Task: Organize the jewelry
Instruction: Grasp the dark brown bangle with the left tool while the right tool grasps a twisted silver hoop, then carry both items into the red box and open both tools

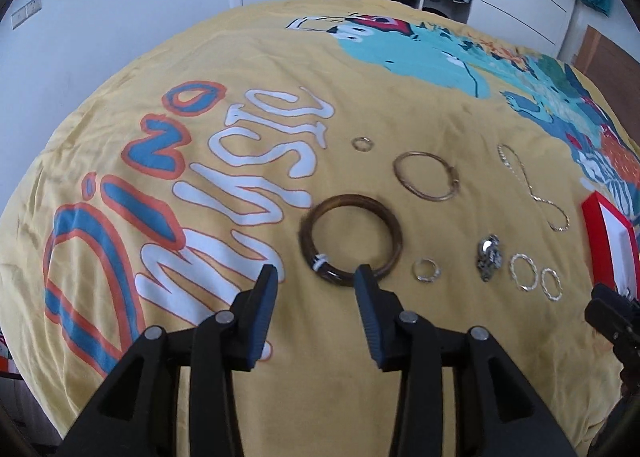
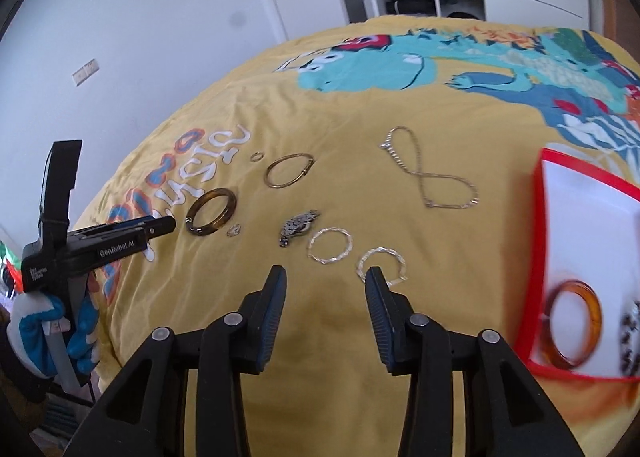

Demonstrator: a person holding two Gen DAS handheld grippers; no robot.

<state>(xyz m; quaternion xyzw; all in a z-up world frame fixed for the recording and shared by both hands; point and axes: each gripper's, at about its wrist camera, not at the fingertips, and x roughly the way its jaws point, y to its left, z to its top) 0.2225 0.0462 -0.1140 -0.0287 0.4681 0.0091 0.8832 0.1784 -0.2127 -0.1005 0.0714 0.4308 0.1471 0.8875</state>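
Note:
On the yellow printed bedcover [image 1: 400, 105] lies a brown bangle [image 1: 394, 229]. My left gripper [image 1: 315, 275] is open just short of its near rim, nothing between the fingers. Seen from the right wrist, the left gripper [image 2: 170, 224] sits just left of that bangle [image 2: 230, 203]. My right gripper [image 2: 326, 277] is open and empty. Its right finger covers part of a silver hoop [image 2: 378, 251], and a second hoop [image 2: 332, 229] lies just beyond. A red-rimmed white tray [image 2: 536, 257] at the right holds an amber bangle [image 2: 592, 305] and a dark beaded piece [image 2: 630, 333].
Also spread on the cover are a thin gold bangle [image 1: 420, 154], a small ring [image 1: 362, 144], a chain necklace [image 2: 418, 177], a silver ring [image 1: 427, 270] and a crumpled silver piece [image 2: 298, 227]. A gloved hand [image 2: 40, 321] holds the left gripper. Wardrobe and walls stand behind the bed.

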